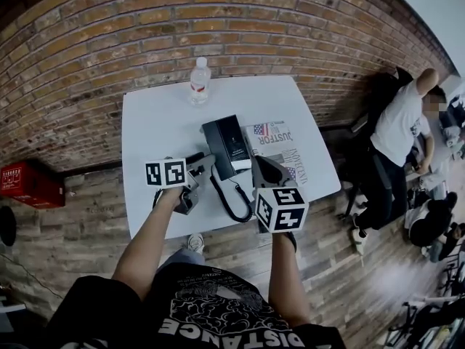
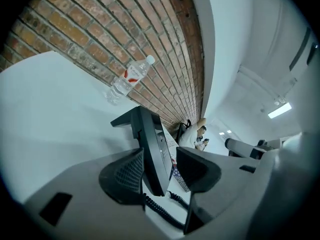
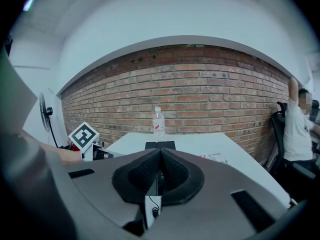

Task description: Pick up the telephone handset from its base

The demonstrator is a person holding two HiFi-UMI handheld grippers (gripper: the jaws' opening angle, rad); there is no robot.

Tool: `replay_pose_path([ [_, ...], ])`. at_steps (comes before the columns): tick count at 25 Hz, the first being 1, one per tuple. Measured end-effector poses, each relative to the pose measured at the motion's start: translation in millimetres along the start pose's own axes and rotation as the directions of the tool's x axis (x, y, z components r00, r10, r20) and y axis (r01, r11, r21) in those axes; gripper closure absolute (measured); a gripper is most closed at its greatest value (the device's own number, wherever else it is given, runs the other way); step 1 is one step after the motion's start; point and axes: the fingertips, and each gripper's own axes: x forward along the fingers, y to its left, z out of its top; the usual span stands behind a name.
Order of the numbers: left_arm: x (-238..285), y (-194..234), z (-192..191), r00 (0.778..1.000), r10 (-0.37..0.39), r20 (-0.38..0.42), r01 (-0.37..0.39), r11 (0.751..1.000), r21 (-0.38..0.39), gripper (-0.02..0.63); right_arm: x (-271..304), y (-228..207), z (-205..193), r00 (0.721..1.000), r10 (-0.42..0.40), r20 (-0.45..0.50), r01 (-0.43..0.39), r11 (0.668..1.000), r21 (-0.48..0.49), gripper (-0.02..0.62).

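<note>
A black telephone (image 1: pixel 227 147) stands mid-table with its coiled cord (image 1: pixel 229 202) trailing toward the near edge; the handset lies on the base and I cannot outline it separately. My left gripper (image 1: pixel 195 179) is at the phone's near left corner. In the left gripper view its jaws are open, the telephone (image 2: pixel 152 149) shows edge-on just ahead between them, and the cord (image 2: pixel 160 210) runs below. My right gripper (image 1: pixel 265 171) is beside the phone's near right side. In the right gripper view, the right gripper (image 3: pixel 160 156) has its pads together with nothing held.
A clear water bottle (image 1: pixel 199 81) stands at the far edge of the white table (image 1: pixel 152 122), against the brick wall. A printed sheet (image 1: pixel 277 145) lies right of the phone. A red crate (image 1: pixel 29 184) sits on the floor at left. A person (image 1: pixel 399 133) stands at right.
</note>
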Motion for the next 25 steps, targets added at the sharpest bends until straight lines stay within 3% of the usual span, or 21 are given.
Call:
replay_pose_path([
  [8, 26.8, 18.5, -0.4, 0.998, -0.049, -0.042, 0.046, 0.996, -0.077, 0.420, 15.8, -14.8, -9.9, 0.998, -0.047, -0.040, 0.048, 0.999, 0.025, 0.595],
  [13, 40.3, 23.0, -0.1, 0.996, -0.061, -0.060, 0.055, 0.995, -0.085, 0.424, 18.5, -24.7, -16.9, 0.995, -0.078, -0.057, 0.081, 0.996, 0.042, 0.595],
  [15, 44.6, 25.6, -0.6, 0.996, -0.059, -0.072, 0.052, 0.995, -0.084, 0.441, 18.1, -27.7, -19.8, 0.994, -0.088, -0.062, 0.091, 0.995, 0.046, 0.595],
  [17, 47.6, 28.1, -1.0, 0.994, -0.064, -0.086, 0.055, 0.994, -0.098, 0.506, 16.9, -31.8, -23.0, 0.993, -0.101, -0.066, 0.104, 0.993, 0.051, 0.595],
  [21, 49.1, 28.4, -0.4, 0.990, -0.107, -0.094, 0.089, 0.979, -0.184, 0.523, 11.2, -41.8, -27.5, 0.989, -0.127, -0.068, 0.132, 0.989, 0.070, 0.595],
  [25, 48.0, 26.9, -0.1, 0.992, -0.102, -0.079, 0.084, 0.974, -0.211, 0.530, 4.7, -47.3, -28.5, 0.988, -0.142, -0.062, 0.146, 0.986, 0.078, 0.595],
])
